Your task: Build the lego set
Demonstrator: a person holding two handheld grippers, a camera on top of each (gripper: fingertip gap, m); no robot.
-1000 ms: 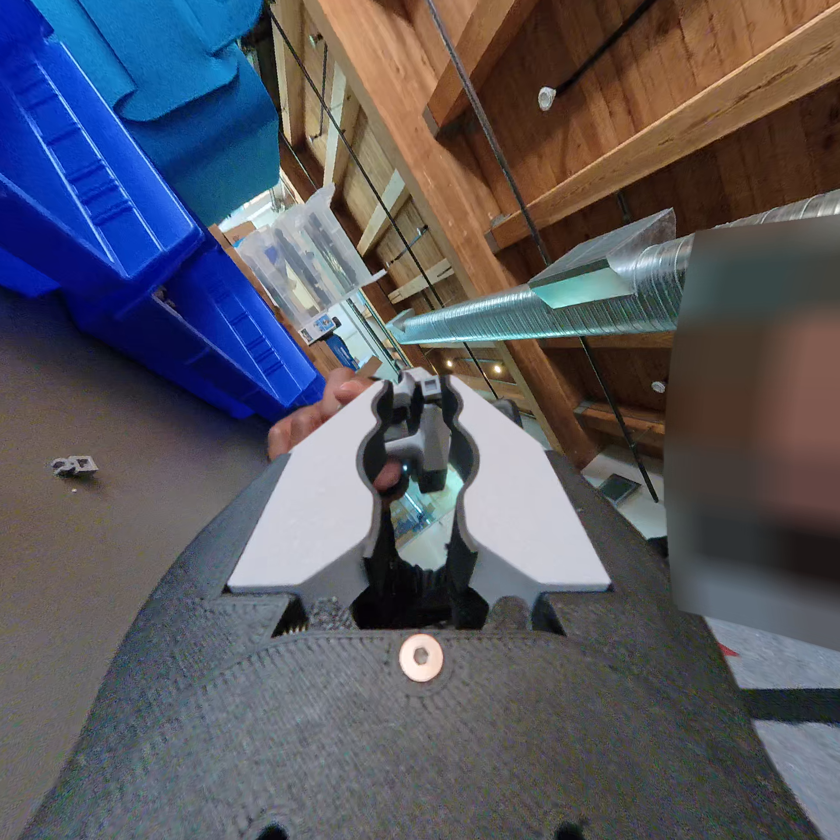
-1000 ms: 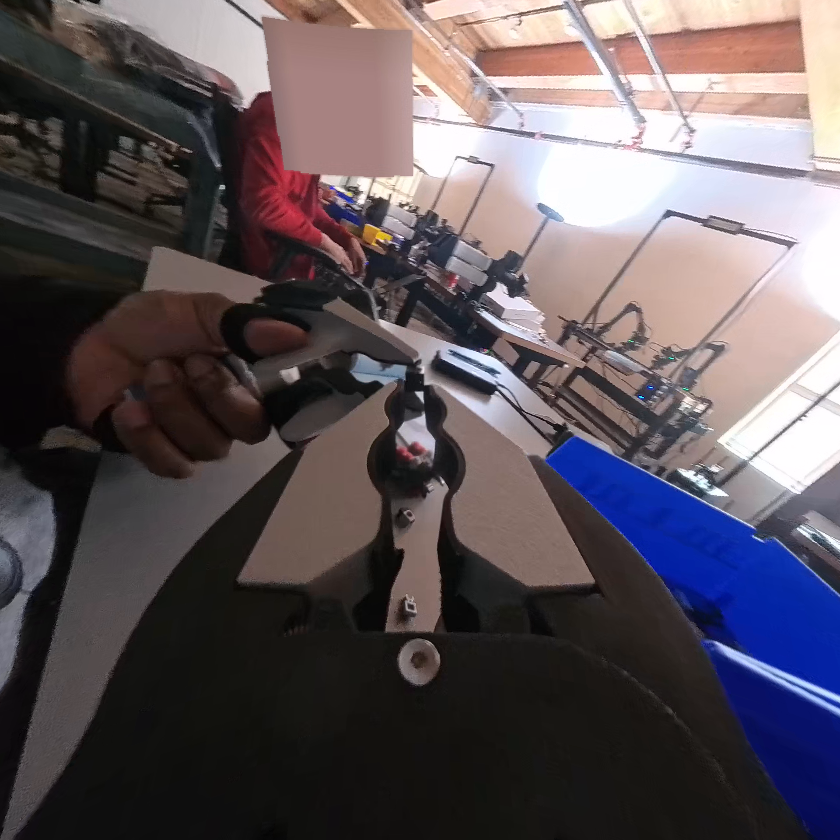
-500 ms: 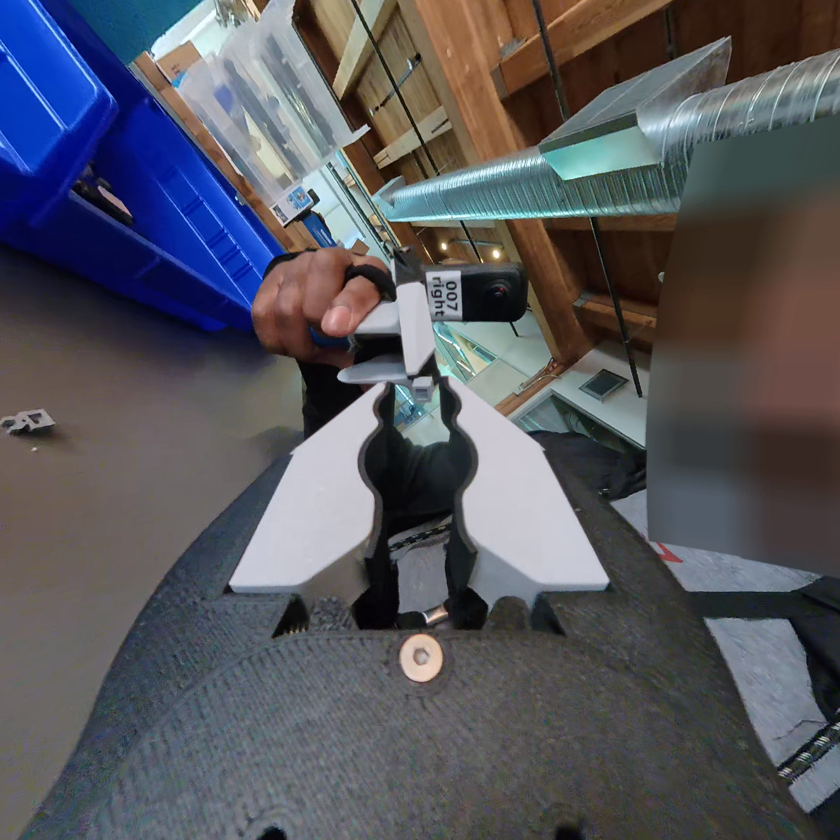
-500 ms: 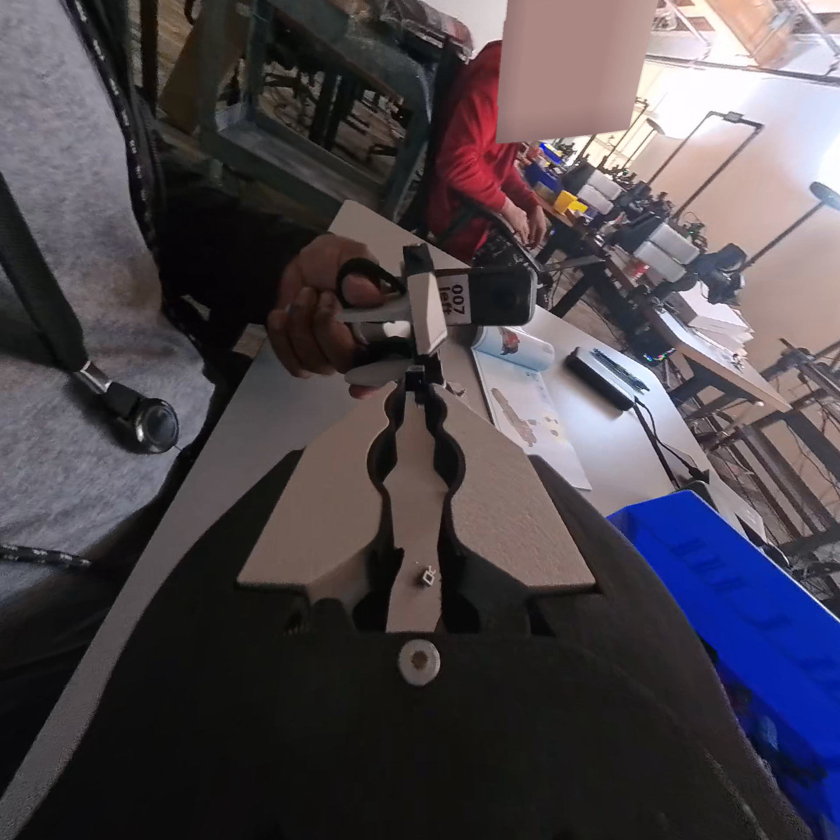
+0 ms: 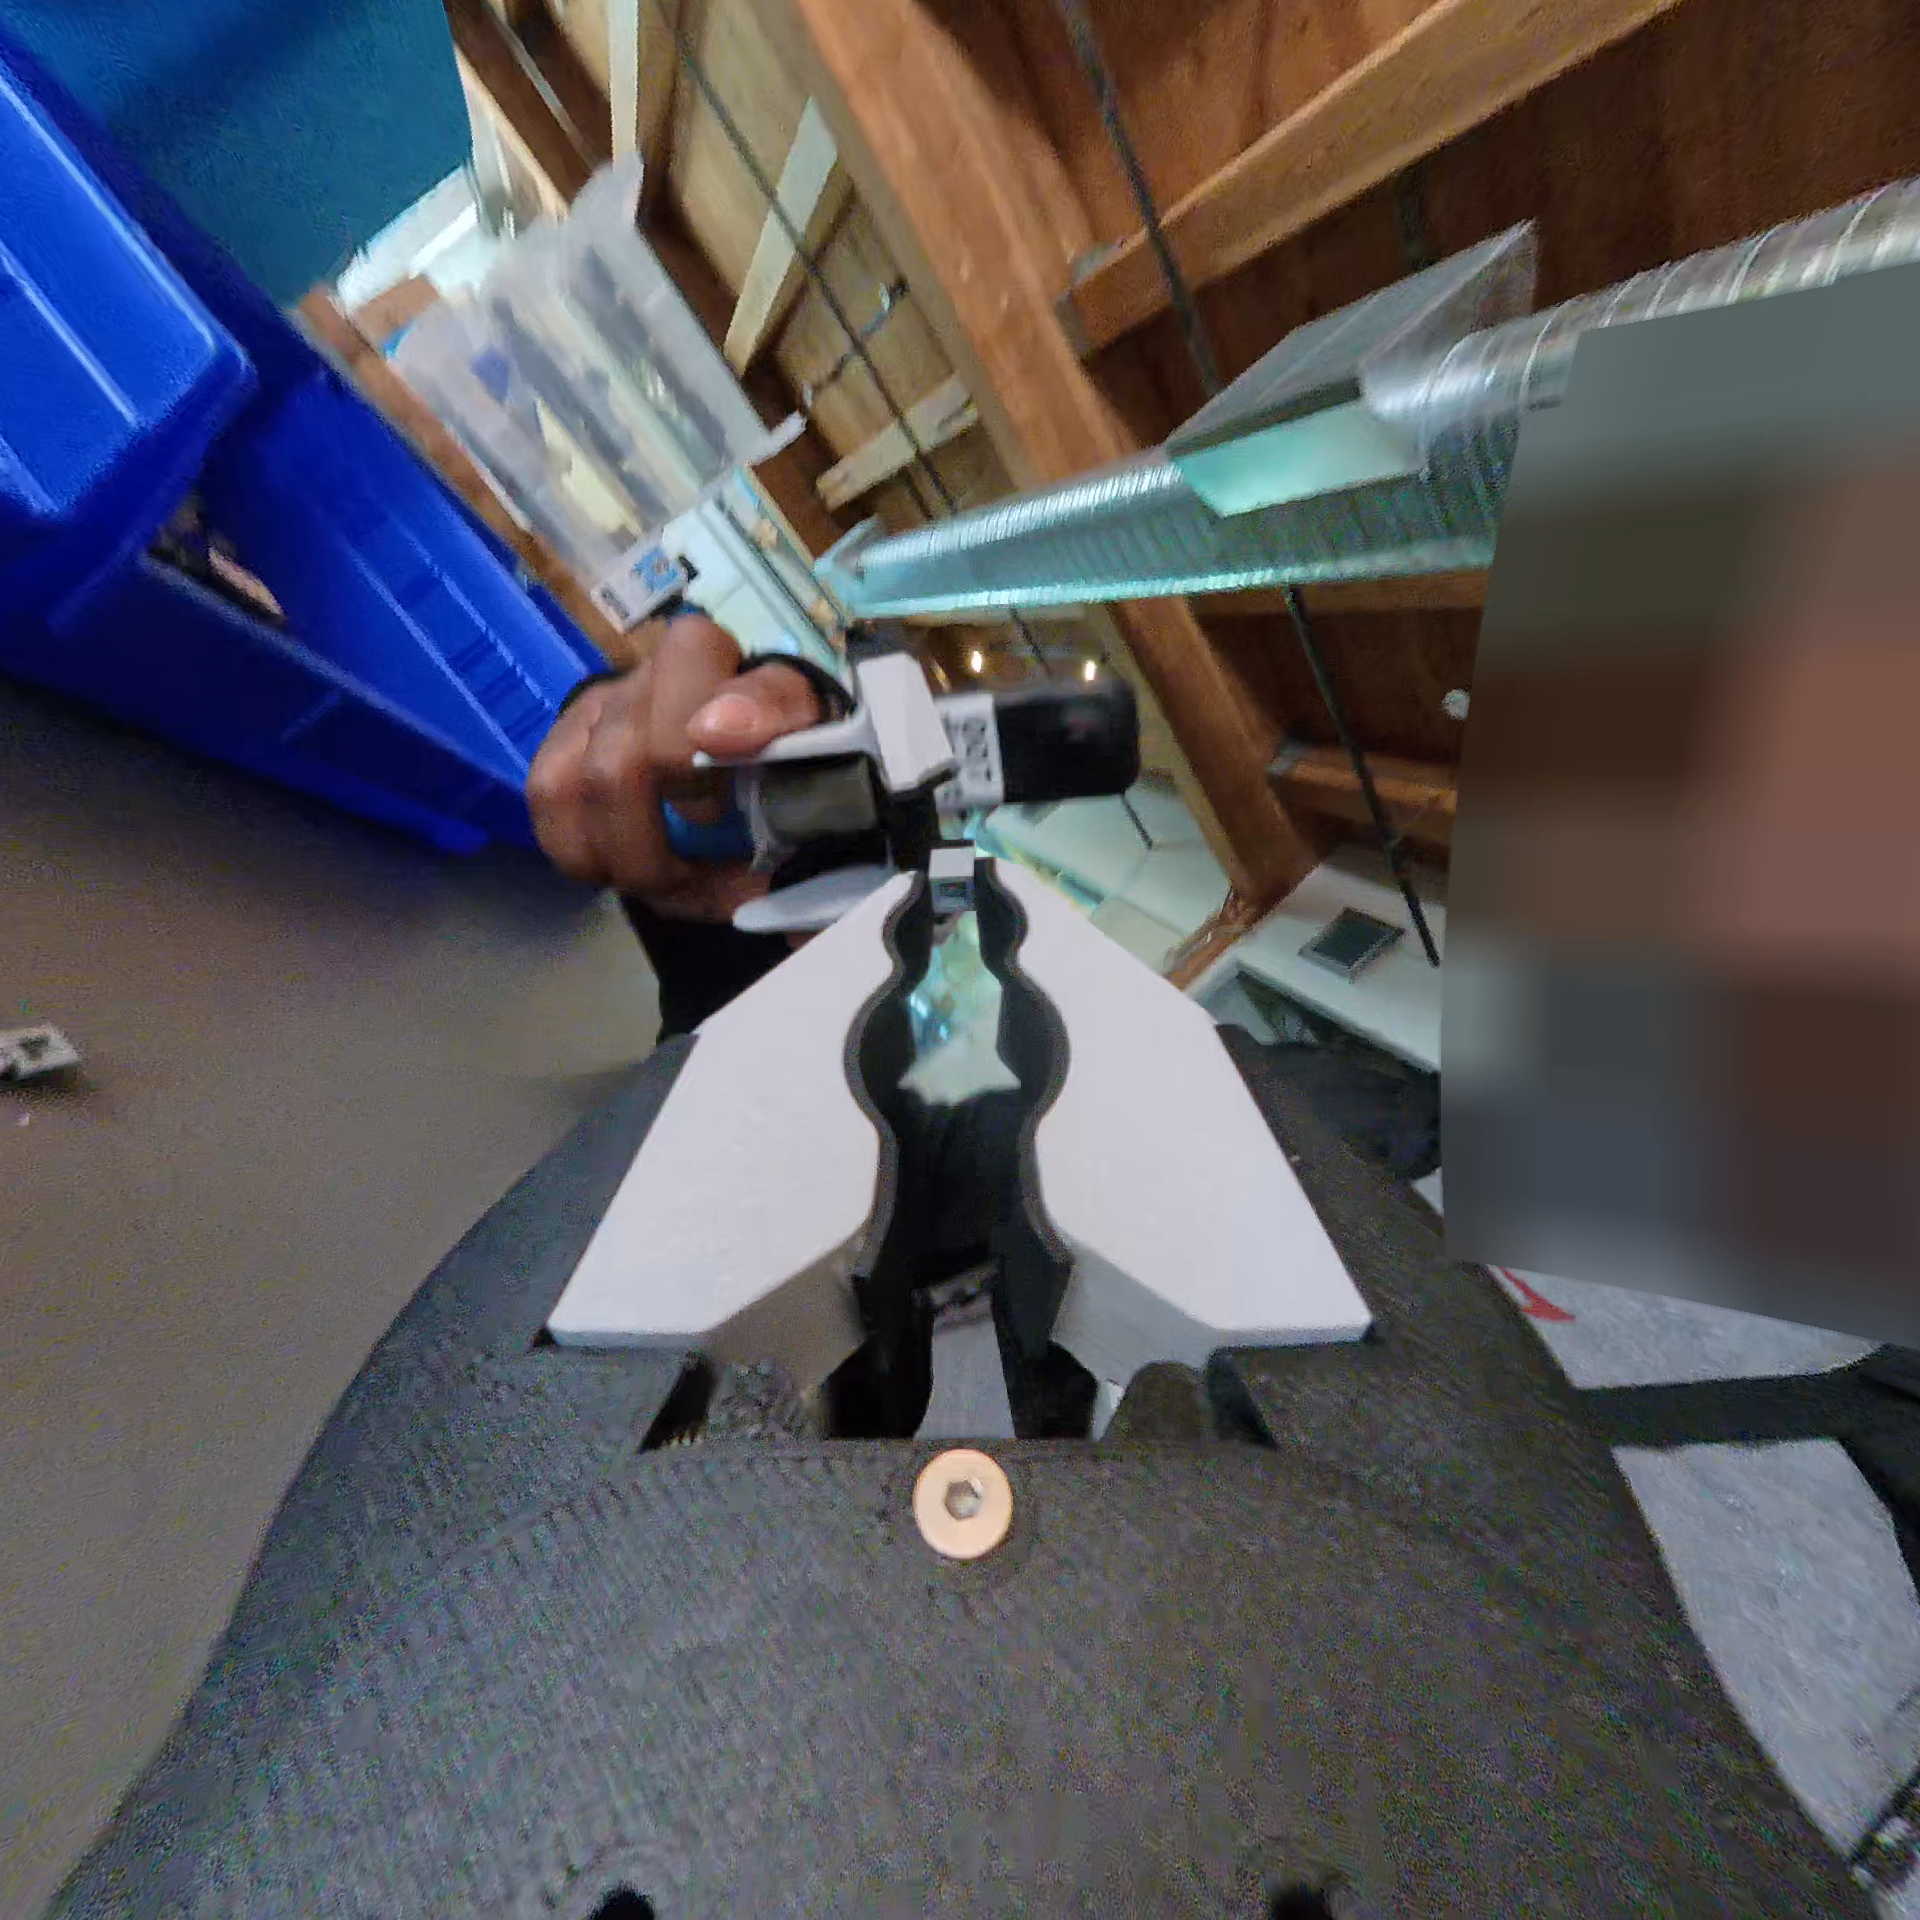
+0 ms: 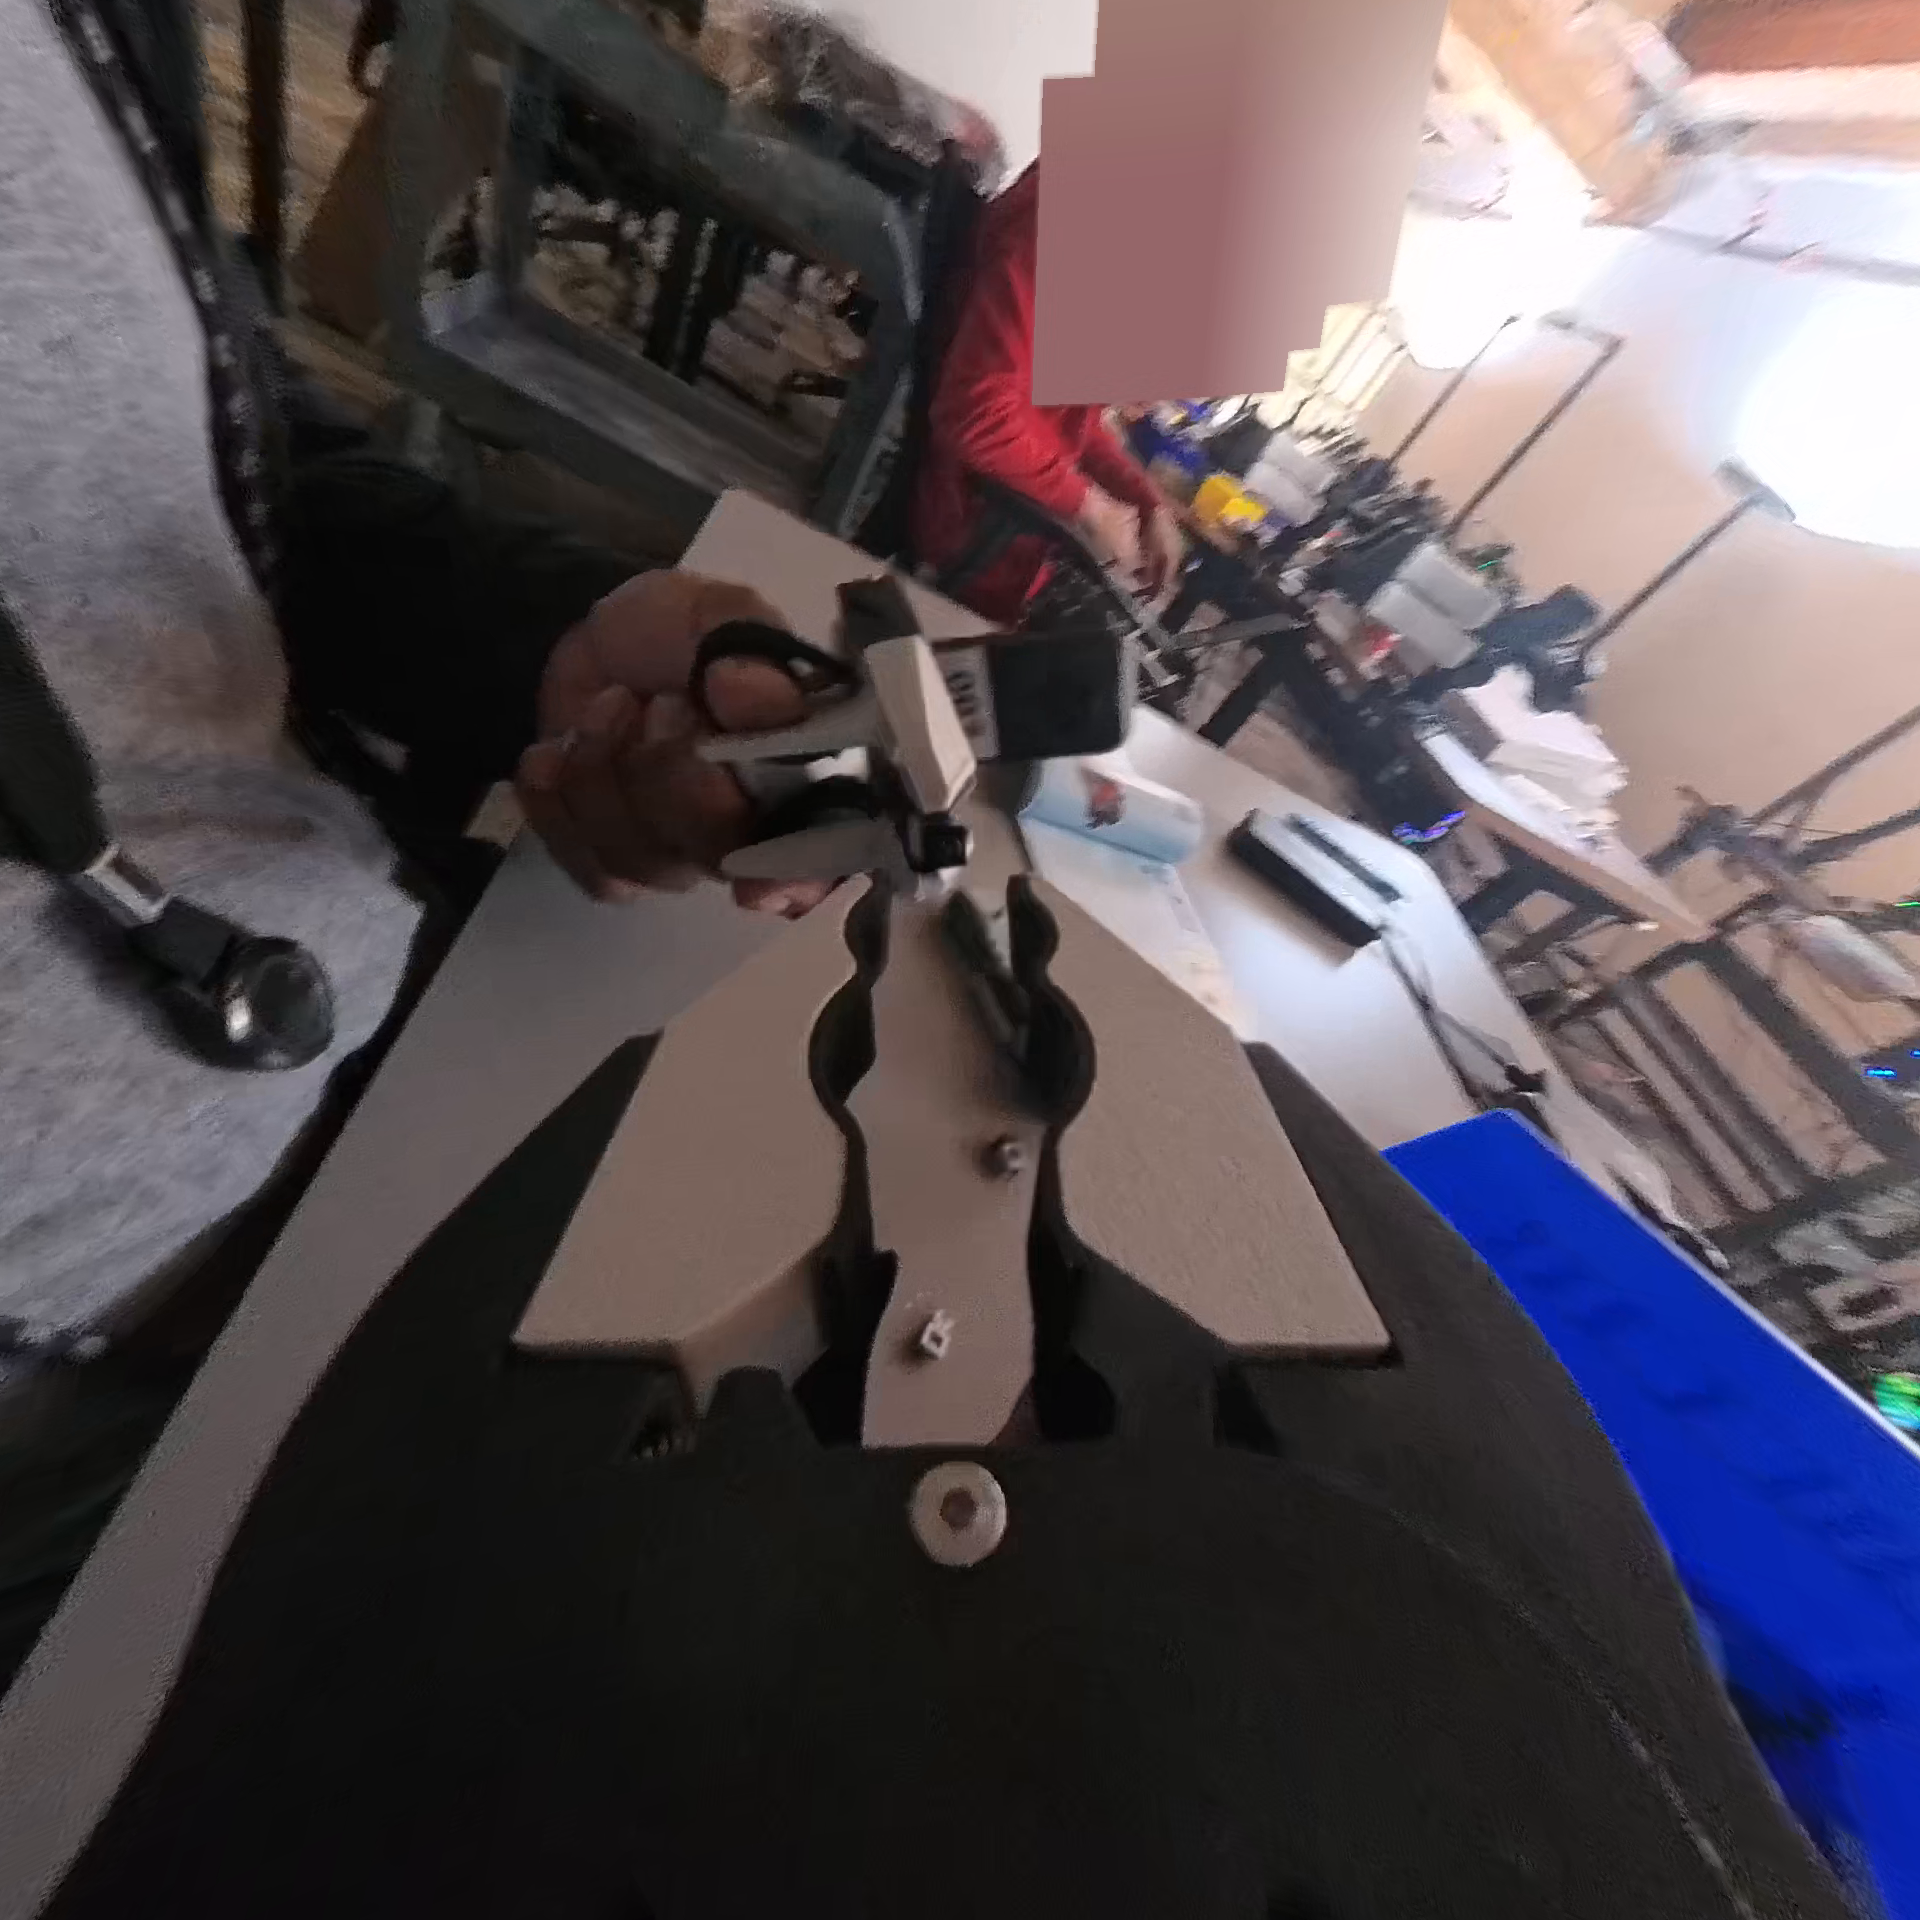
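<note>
**A:** What does the left wrist view show that the other doesn't?

**B:** The left tool [image 5: 949, 902] is closed on a small grey lego piece [image 5: 951, 891], pinched at the very fingertips and lifted above the bench [image 5: 260, 1247]. Just beyond it a hand [image 5: 623, 779] holds the right tool, seen side-on, whose tip nearly meets the piece. Another small grey piece [image 5: 31, 1049] lies alone on the bench, far to the left.

**A:** And the right wrist view?

**B:** The right tool [image 6: 945, 904] has its fingers a narrow gap apart. A dark, blurred strip [image 6: 977, 966] shows through the gap. I cannot tell whether the tool grips it or it lies on the bench. The other tool faces it, with a small dark block at its tip. Two tiny pieces [image 6: 1003, 1155] [image 6: 930, 1340] rest on the bench between the near fingers. Only this view shows those, along with a booklet [image 6: 1122, 821] and a flat black device [image 6: 1309, 873] farther along.

**A:** What about the surface and the room?

**B:** The bench is plain grey-brown. Blue bins [image 5: 260, 540] stand along one edge, with a clear plastic container [image 5: 582, 395] behind them. Overhead are wooden beams [image 5: 1039, 260] and a ribbed metal duct [image 5: 1091, 540]. In the other direction a person in a red top [image 6: 987, 416] sits at the bench's far end. Beyond are rows of desks and black stands against a pale wall. The picture is motion-blurred.
</note>
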